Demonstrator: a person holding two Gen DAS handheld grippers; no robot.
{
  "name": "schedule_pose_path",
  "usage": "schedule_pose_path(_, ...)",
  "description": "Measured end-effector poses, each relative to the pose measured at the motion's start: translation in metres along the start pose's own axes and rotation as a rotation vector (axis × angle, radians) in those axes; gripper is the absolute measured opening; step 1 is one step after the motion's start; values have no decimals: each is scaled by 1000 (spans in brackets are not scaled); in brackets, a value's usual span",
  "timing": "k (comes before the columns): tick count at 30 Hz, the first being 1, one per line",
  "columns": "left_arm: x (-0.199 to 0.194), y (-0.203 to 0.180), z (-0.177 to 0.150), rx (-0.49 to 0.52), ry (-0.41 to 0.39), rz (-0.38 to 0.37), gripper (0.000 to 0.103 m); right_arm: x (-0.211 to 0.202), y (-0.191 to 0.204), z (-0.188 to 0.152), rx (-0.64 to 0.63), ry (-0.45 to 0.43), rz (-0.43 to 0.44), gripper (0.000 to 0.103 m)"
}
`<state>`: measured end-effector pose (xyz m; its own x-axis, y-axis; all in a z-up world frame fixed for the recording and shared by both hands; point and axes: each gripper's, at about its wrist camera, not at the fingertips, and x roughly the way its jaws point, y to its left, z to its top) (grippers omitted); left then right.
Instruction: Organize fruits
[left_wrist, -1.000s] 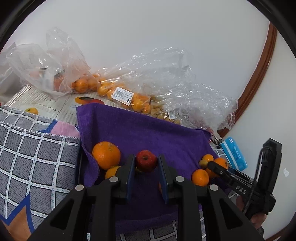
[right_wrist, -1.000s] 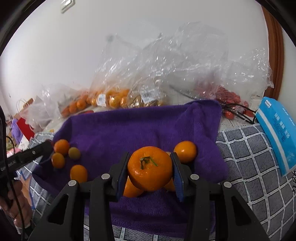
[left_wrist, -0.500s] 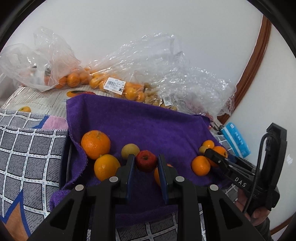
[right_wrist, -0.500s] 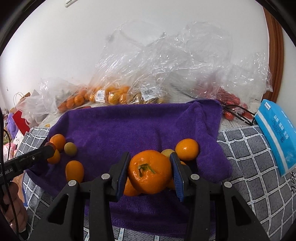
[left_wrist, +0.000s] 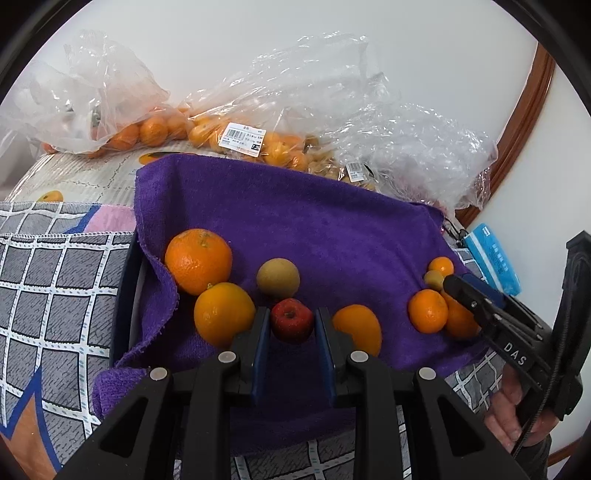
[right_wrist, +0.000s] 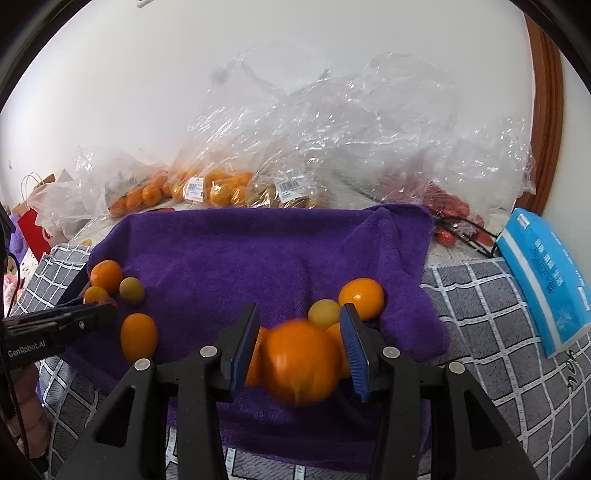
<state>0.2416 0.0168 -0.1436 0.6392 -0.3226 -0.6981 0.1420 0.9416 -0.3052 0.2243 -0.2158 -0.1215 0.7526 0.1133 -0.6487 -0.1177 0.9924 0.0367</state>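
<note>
A purple towel (left_wrist: 332, 221) holds loose fruit. My left gripper (left_wrist: 291, 314) is shut on a small red apple (left_wrist: 291, 326), low over the towel's near part. It sits between an orange (left_wrist: 223, 317) and another orange (left_wrist: 358, 326), with a yellow-green fruit (left_wrist: 277, 277) just behind. My right gripper (right_wrist: 298, 332) hangs over the towel (right_wrist: 258, 251) and its jaws are opening. A large orange (right_wrist: 299, 363) lies blurred between the pads (right_wrist: 355, 347), low in the gap with the pads off it. More oranges sit under and behind it.
Clear plastic bags (left_wrist: 258, 122) of oranges and other fruit line the wall behind the towel. A blue tissue pack (right_wrist: 543, 273) lies at the right on the checked cloth (left_wrist: 55, 288). A dark tray edge (left_wrist: 123, 288) shows under the towel's left side. A hand (left_wrist: 513, 424) holds the right gripper.
My left gripper came down toward the towel with the apple, so the fruit looks nearer. The right jaws spread and the large orange turned and sank between them.
</note>
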Motion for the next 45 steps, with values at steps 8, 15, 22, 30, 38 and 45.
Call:
schedule_pose_path(8,2,-2,0,13,20,10,24,-2,5,-2,-30,-15,-10,48)
schedule_pose_path(15,0,-5,-2,22,18,8,31,-10,7,-1,-32,-50,-18,55)
schedule_pose_path(22,-6,-7,-2,32,-12,2,40,-20,10,1,-16,-65,-4,60)
schedule_pose_path(30,-26,-14,10,13,-44,88,47,-56,21,15,16,-52,-86,60)
schedule_pose_path(38,-106,-54,-3,129,-125,180,77,-144,32,20,30,-76,-190,60)
schedule_pose_path(45,-161,-69,-24,116,-163,200,86,-206,42,1,83,-66,-150,85)
